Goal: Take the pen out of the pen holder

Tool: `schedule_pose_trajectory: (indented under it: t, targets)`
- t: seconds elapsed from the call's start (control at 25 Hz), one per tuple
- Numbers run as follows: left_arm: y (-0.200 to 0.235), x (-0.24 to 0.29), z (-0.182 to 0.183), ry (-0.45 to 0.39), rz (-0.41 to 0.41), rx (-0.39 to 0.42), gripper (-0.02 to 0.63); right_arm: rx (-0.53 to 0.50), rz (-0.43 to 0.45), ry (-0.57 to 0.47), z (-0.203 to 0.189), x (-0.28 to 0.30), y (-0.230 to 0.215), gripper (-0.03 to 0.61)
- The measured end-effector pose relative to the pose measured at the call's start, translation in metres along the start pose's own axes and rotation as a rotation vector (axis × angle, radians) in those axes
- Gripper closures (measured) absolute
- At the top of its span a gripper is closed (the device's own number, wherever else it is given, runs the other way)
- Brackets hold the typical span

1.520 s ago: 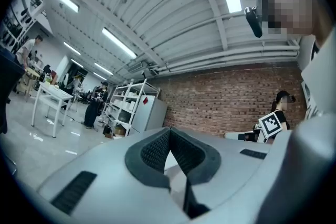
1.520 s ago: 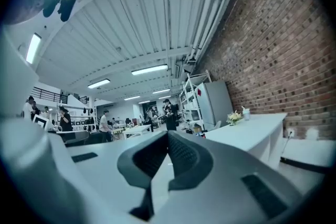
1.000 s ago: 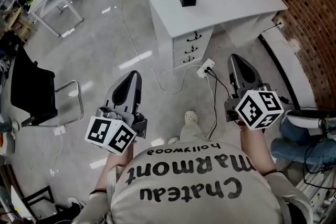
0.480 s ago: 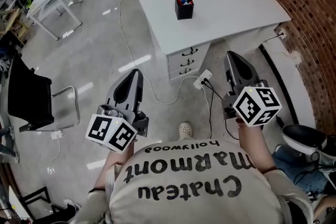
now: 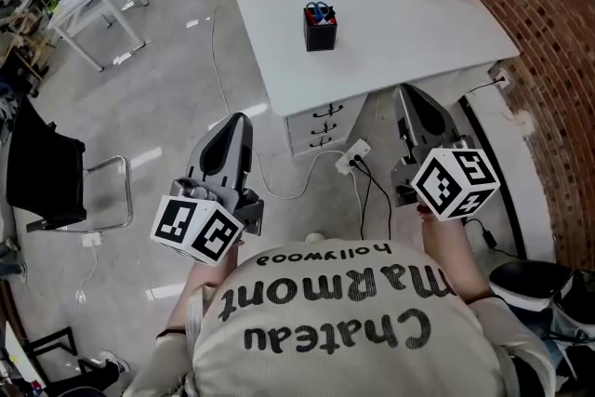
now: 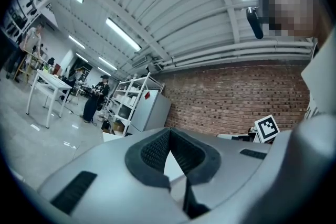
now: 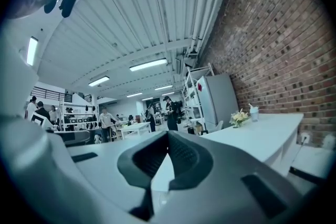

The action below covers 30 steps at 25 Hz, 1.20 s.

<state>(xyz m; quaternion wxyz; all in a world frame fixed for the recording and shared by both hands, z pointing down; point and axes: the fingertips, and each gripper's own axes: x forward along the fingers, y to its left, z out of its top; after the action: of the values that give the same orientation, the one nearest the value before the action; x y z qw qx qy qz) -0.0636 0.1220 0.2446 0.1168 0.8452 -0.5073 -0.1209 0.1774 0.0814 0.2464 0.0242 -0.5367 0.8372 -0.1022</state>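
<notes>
Evidently we held the left gripper (image 5: pixel 239 120) and right gripper (image 5: pixel 410 94) low, jaws closed on nothing, because the pen holder (image 5: pixel 319 28) stood well apart on the white surface (image 5: pixel 418 23), its pen too small to discern.

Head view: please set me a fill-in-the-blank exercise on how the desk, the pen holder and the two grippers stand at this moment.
1. The pen holder stands on the white desk, and the scissors in it have ____ handles.
2. The wall to the right of the desk is made of ____.
3. The left gripper and the right gripper are well short of the desk, each with its jaws ____ and nothing between them.

Missing words: blue; brick; shut
</notes>
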Motion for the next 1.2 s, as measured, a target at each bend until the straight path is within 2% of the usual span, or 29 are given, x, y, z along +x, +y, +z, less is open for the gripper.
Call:
schedule_pose_trajectory:
  t: [0.28,0.56,0.88,1.2]
  targets:
    - [0.001,0.019,-0.028,0.041,-0.002,-0.04,0.612,0.039,-0.004,0.056,-0.029,0.012,-0.025,0.575]
    - [0.003,0.041,-0.043,0.093,-0.019,-0.035,0.612,0.08,0.002,0.092,-0.048,0.032,-0.035,0.574]
    - [0.031,0.073,-0.028,0.085,-0.026,-0.025,0.612,0.096,-0.01,0.078,-0.042,0.068,-0.04,0.575]
    - [0.063,0.124,-0.003,0.084,-0.091,-0.006,0.612,0.102,-0.043,0.049,-0.023,0.121,-0.048,0.575]
